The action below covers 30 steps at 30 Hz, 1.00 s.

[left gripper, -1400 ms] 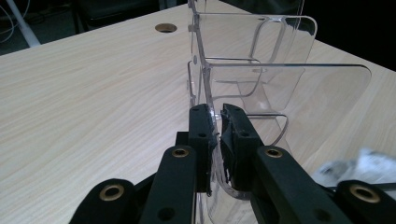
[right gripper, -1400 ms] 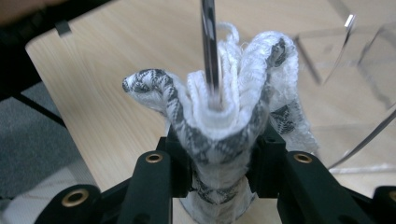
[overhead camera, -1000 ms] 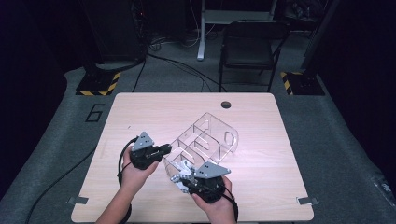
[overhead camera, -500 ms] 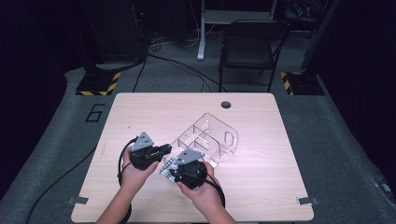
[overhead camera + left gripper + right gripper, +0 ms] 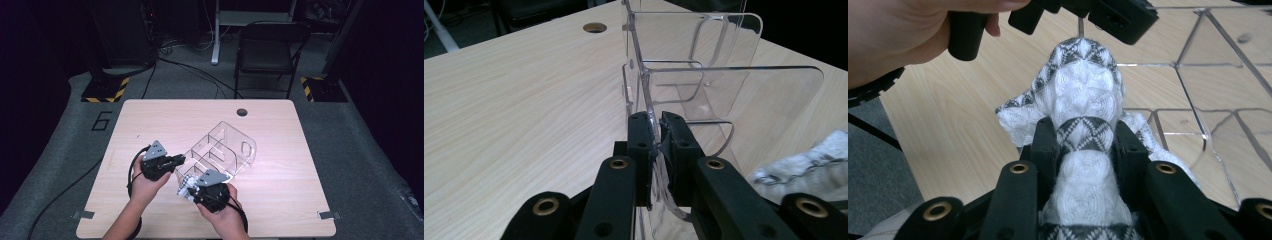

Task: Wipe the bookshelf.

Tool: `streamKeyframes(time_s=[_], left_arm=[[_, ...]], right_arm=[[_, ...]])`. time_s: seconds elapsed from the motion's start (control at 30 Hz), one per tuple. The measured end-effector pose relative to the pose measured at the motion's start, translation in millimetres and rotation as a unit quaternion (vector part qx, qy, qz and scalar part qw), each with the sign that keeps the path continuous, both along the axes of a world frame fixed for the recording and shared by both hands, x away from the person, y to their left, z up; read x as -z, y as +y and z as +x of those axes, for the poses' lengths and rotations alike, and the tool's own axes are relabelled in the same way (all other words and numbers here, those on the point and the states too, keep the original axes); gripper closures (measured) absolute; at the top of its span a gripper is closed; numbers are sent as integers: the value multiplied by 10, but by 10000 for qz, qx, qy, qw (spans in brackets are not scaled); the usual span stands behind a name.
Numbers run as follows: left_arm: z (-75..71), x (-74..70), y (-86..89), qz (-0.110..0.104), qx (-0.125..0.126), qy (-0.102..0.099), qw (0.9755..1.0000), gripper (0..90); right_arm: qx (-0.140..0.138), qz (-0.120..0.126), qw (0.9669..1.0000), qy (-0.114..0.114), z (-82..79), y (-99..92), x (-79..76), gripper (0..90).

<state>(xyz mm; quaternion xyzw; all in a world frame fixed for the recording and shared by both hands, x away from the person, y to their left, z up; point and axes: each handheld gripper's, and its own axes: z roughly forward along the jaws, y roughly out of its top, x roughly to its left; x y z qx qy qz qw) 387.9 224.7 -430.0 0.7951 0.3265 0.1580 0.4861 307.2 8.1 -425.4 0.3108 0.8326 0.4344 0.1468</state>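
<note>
Clear acrylic organizer point(image 5: 222, 150) lies on the table point(image 5: 150, 120), centre, toward the near edge. Left gripper point(image 5: 656, 131) has its jaws clamped on the organizer's thin near wall. Right gripper point(image 5: 1083, 140), jaws just closing, pinches a white-and-black patterned cloth point(image 5: 1083, 90) at the organizer's near end, by the left gripper.
</note>
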Motion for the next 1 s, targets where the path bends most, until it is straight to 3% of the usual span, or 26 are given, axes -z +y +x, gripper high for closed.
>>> streamKeyframes(time_s=[0.23,0.4,0.6,0.67,0.87,1.0], left_arm=[[12,2,9,7,38,7,10000,834],[18,3,-6,-9,31,15,10000,838],[25,0,-16,10,48,31,10000,842],[13,6,-23,-73,19,108,9999,844],[35,6,-32,-36,-37,48,10000,853],[61,2,-19,-10,-4,81,10000,860]], right_arm=[[66,190,9998,-72,-112,-126,42,694],[88,185,9997,-149,-168,-151,56,692],[111,298,9994,-134,-217,-207,88,692],[114,314,9993,-142,-239,-231,101,692],[117,405,9991,-15,-270,-288,145,689],[57,265,9996,11,-283,-265,146,686]])
